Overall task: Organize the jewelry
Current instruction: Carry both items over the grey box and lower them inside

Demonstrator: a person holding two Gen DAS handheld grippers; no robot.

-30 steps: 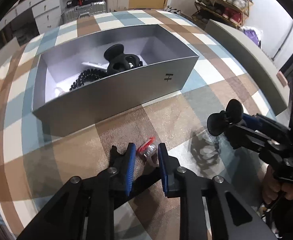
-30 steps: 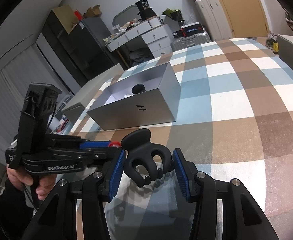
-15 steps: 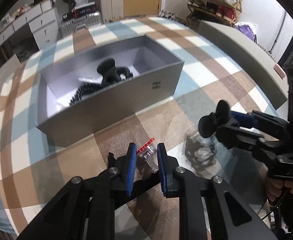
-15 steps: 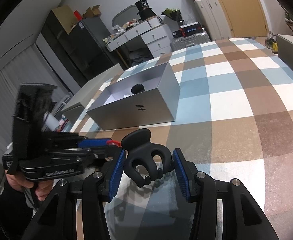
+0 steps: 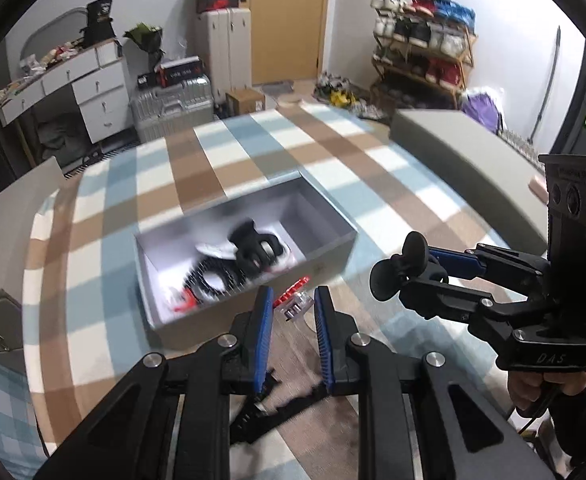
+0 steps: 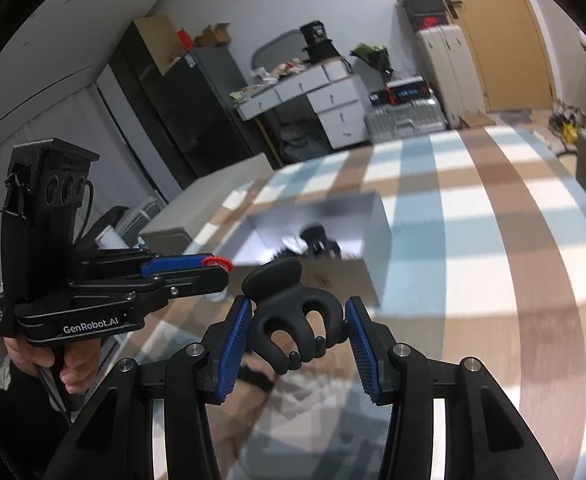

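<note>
**A:** Why was each gripper carrying something at once?

**B:** Probably to save a trip. The left gripper (image 5: 292, 309) had its fingers drawn narrow onto a small clear clip with a red end (image 5: 293, 300), and the right gripper (image 6: 297, 334) had its fingers pressed on the two sides of a black claw clip (image 6: 293, 316). Both pieces were clear of the checked worktop (image 5: 393, 184).

**A:** And where were they meant to go?

**B:** I'd judge the open grey box (image 5: 333, 246). It sat on the worktop ahead of both grippers, its near wall just beyond the left fingers, and it held another black claw clip (image 5: 253, 248), a string of dark beads (image 5: 213, 276) and something red and white, too blurred to name.

**A:** Why was the claw clip held by its sides?

**B:** The grip left its teeth pointing back toward the camera and its broad tab forward, so it could drop in without snagging, I'd guess.

**A:** Any risk?

**B:** The little clip was caught only near the fingertips; it might slip.
</note>
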